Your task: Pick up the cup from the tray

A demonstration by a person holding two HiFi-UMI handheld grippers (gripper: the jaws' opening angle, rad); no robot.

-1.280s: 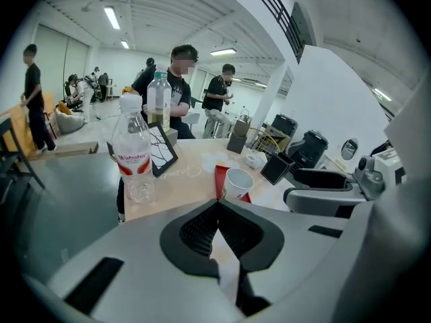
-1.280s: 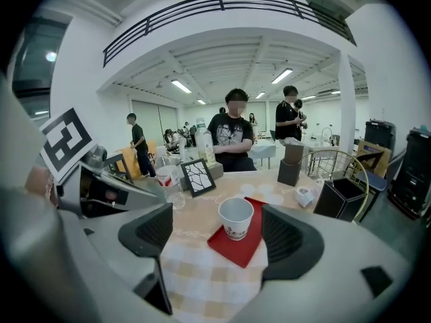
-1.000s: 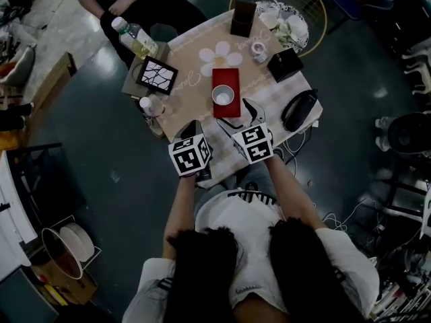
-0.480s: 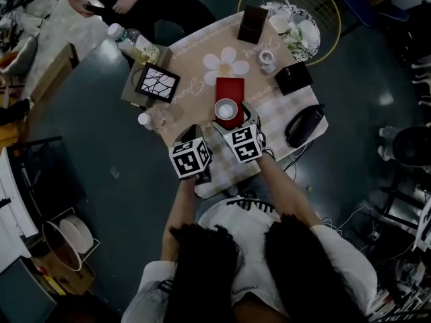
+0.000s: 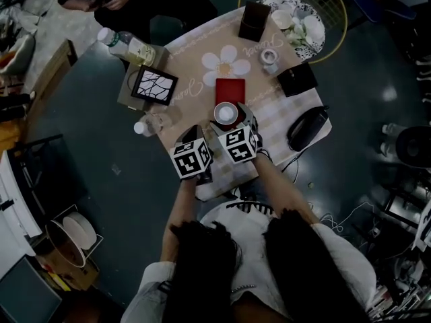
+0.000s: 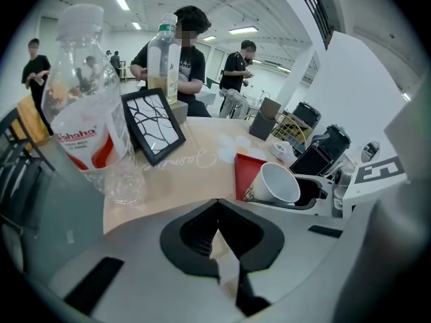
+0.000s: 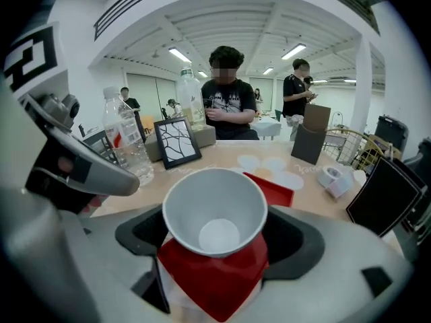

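Note:
A white paper cup stands upright on the near end of a red tray on the small beige table. My right gripper is open, one jaw on each side of the cup, and the pads do not visibly press on it. In the right gripper view the cup fills the gap between the jaws, with the tray under it. My left gripper hovers shut and empty just left of the tray. Its own view shows the cup to its right.
On the table's left are a clear bottle, a framed picture and a taller bottle. A tape roll, two black boxes and a dark oval object lie to the right and beyond. A person sits across the table.
My right gripper has moved forward from the table's near edge until its jaws stand around the cup. The left gripper has barely moved.

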